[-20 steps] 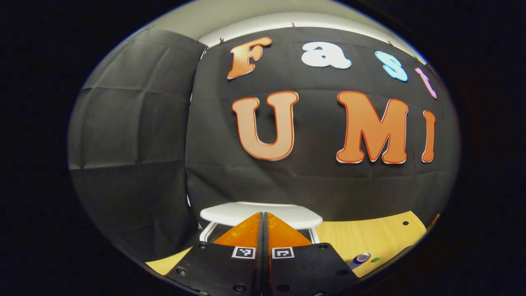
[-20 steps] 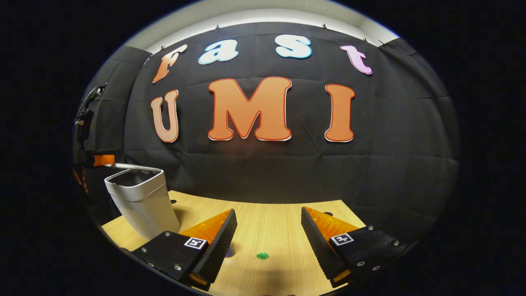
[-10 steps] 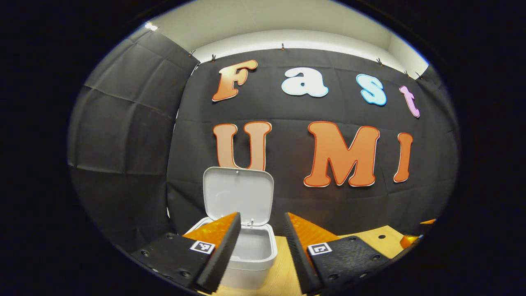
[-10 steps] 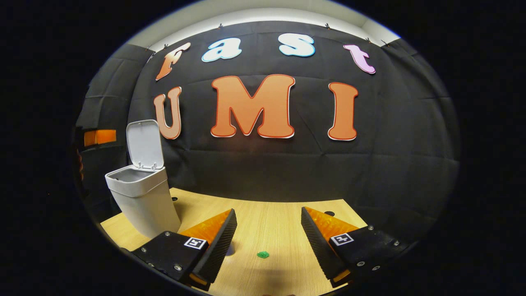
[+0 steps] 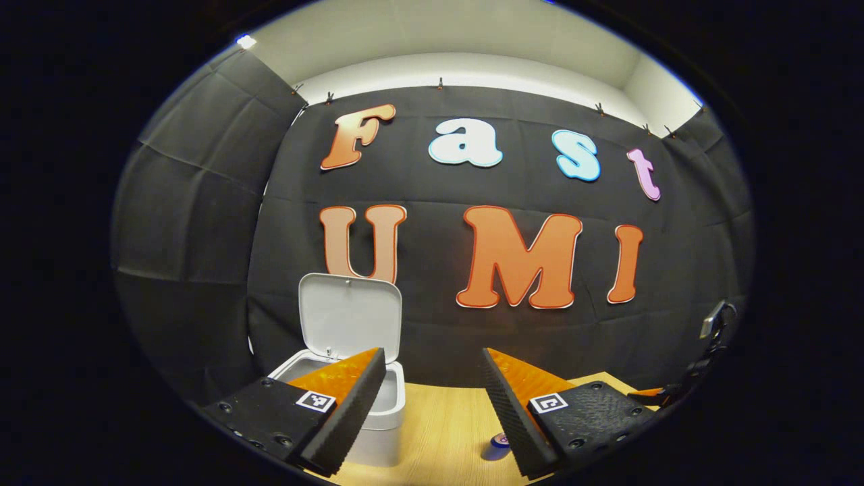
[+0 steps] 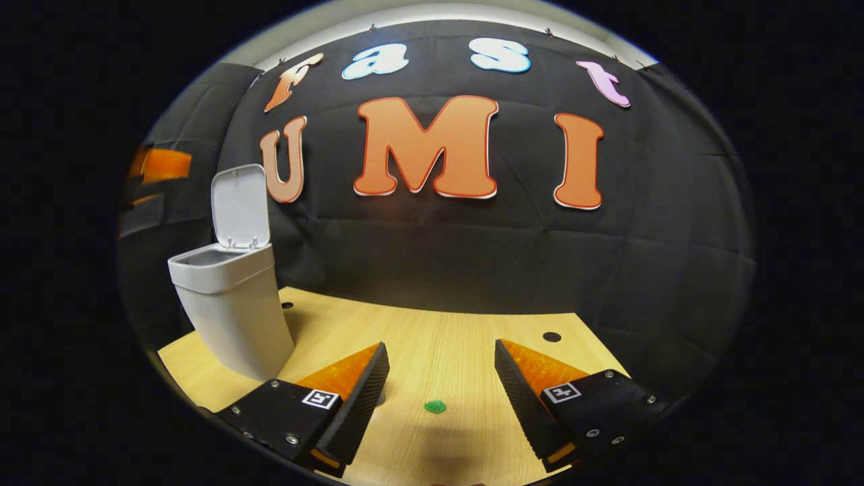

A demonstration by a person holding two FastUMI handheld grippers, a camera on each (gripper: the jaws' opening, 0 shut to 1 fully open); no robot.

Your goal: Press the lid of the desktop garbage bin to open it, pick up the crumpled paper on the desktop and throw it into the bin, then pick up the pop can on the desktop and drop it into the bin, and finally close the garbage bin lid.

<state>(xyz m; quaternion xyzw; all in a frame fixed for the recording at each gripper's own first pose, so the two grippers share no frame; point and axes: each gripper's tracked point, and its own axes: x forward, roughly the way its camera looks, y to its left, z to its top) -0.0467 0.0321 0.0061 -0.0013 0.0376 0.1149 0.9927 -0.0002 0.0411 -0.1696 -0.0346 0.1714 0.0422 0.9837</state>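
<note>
The white desktop bin (image 6: 229,310) stands at the table's left rear, and its lid (image 6: 239,206) is swung upright. From the left gripper view the bin (image 5: 388,412) sits close ahead on the left, partly behind my left finger, with its lid (image 5: 349,310) up. My left gripper (image 5: 433,354) is open and holds nothing. The pop can (image 5: 498,445) stands on the table beside that gripper's right finger, mostly hidden. My right gripper (image 6: 441,345) is open above the wooden table (image 6: 432,337), empty, to the right of the bin.
A small green scrap (image 6: 435,406) lies on the table between the right gripper's fingers. Round holes (image 6: 551,336) mark the tabletop near the back. The other gripper shows blurred at the left edge (image 6: 162,165), above the bin. Black cloth walls close the back and sides.
The bin lid went from lying flat to standing upright. My left gripper went from shut to open, rose and drew back from the bin. The right gripper tilted down slightly.
</note>
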